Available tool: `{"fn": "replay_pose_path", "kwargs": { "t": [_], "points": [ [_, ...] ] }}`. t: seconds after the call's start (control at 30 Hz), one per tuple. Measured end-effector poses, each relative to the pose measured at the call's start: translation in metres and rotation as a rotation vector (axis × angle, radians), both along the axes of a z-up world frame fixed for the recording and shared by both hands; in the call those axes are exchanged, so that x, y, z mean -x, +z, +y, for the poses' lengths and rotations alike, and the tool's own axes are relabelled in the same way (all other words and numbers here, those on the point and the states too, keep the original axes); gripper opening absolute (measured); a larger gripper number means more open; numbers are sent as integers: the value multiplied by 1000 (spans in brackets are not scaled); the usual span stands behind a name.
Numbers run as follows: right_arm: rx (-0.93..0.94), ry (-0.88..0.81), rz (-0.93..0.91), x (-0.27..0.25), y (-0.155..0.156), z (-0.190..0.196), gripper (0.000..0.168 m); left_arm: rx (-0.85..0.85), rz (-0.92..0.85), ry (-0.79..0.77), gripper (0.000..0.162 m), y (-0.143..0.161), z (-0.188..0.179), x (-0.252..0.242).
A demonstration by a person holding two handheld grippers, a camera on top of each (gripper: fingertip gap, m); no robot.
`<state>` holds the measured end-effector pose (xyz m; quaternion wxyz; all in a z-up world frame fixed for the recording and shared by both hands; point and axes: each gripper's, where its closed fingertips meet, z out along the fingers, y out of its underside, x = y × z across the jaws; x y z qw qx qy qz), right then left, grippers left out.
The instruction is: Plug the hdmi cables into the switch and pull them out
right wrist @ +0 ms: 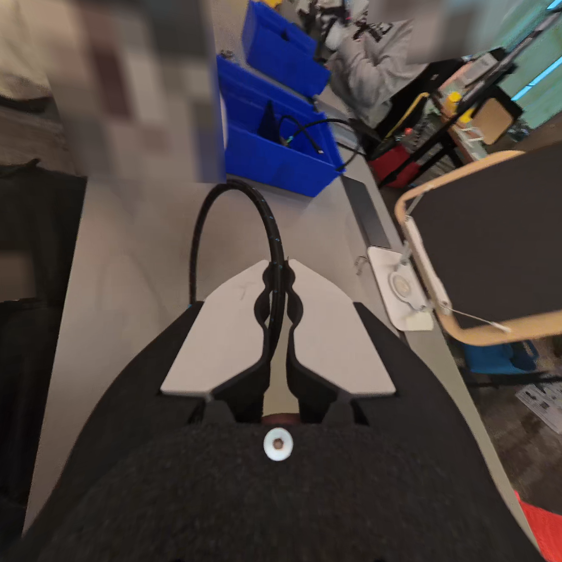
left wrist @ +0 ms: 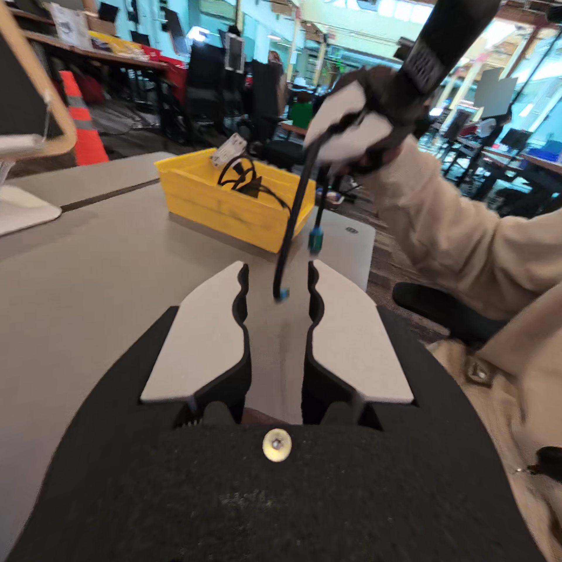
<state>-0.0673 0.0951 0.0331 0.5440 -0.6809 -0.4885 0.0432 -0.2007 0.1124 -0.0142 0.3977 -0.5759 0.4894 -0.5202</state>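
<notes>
In the left wrist view my left gripper (left wrist: 278, 267) is open and empty, low over the grey table (left wrist: 106, 273). My right gripper (left wrist: 322, 135) is above and beyond it, shut on the middle of a black HDMI cable (left wrist: 293, 213). Both of the cable's blue-tipped plugs hang down: one (left wrist: 282, 293) between my left fingers, the other (left wrist: 314, 240) just past them. In the right wrist view my right gripper (right wrist: 278, 267) pinches the cable, which arches forward in a loop (right wrist: 234, 187). A small pale grey box (left wrist: 228, 149) and black cables stick out of a yellow bin (left wrist: 231, 219).
Two blue bins (right wrist: 273, 164) stand at the far end of the table, one holding a cable. A white stand base (right wrist: 398, 289) and a wood-rimmed dark panel (right wrist: 486, 243) are near the table edge. An orange cone (left wrist: 82, 118) stands behind. A person's beige sleeve (left wrist: 456, 243) is on the right. Some 15 centimetres of space lies between my two pairs of fingers.
</notes>
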Motion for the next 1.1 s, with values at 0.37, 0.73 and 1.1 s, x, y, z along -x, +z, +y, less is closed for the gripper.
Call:
{"fn": "replay_pose_path", "kwargs": {
  "t": [0.37,0.73,1.1],
  "points": [
    [16,-337,45,-200,62,2,6,130,188,76,30,-98,-20,38],
    [446,-420,30,-266,-106,40,6,136,255,46,30,-113,-26,32],
    [178,-395,-689,-269,-142,77,2,107,294,40,30,-120,-27,34]
  ]
}}
